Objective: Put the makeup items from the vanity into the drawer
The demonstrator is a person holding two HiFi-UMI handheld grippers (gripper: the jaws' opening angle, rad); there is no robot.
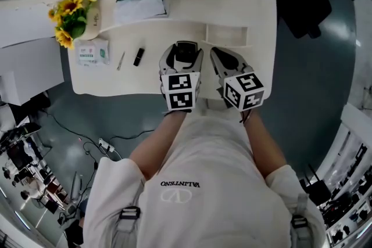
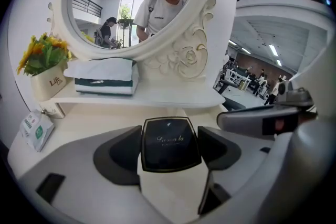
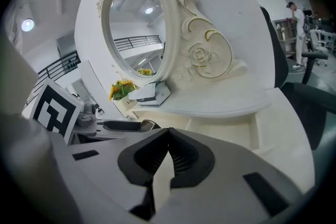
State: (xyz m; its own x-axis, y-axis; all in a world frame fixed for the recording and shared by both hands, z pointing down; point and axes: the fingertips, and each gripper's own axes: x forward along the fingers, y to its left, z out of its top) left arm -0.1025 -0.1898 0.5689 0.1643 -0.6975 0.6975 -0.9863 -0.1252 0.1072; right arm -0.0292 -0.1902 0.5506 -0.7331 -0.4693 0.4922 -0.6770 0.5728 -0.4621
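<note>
Left tongs (image 2: 169, 150) clasping black, gold-edged compact (image 2: 169, 140)

Sunflowers (image 1: 68, 17) in a pot (image 1: 93, 19) are set at the left, a white-and-green box (image 1: 140, 4) beside them, a packet (image 1: 93, 53) just before them; a mirror (image 2: 131, 2) is seen behind.

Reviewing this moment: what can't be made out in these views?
- Thin stick on the vanity, head view: too small to identify.
- Packet print, head view: too small.
- Compact lettering, left gripper view: blurred.
- Drawer, near part, right gripper view: behind right gripper.
</note>
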